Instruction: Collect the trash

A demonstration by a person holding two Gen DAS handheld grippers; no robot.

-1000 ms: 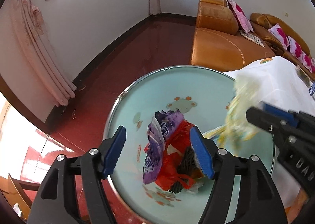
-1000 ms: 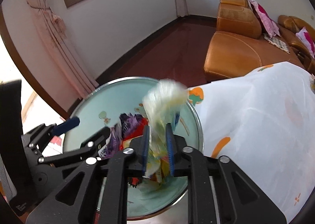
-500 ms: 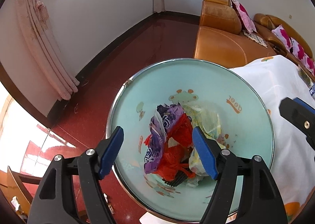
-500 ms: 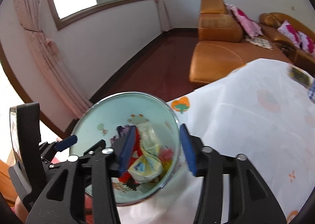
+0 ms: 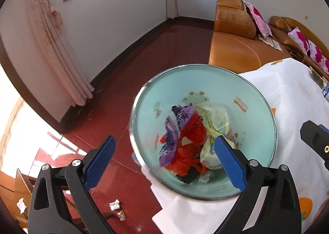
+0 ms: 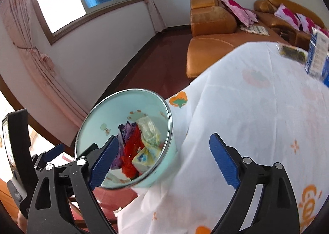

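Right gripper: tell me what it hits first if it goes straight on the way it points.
Most likely the white tablecloth, just beside the bin. The right gripper has nothing between its opening jaws; depth is unclear.

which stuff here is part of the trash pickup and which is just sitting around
Job:
- mint green round bin
- yellow-white crumpled wrapper in it
- red plastic bag in it
- white paper scrap on floor

Lying about:
- orange leather sofa
- white printed tablecloth
- blue-white cartons

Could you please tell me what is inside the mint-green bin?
Inside the bin lie a purple wrapper, red plastic and a yellowish wrapper. They cover most of the bottom.
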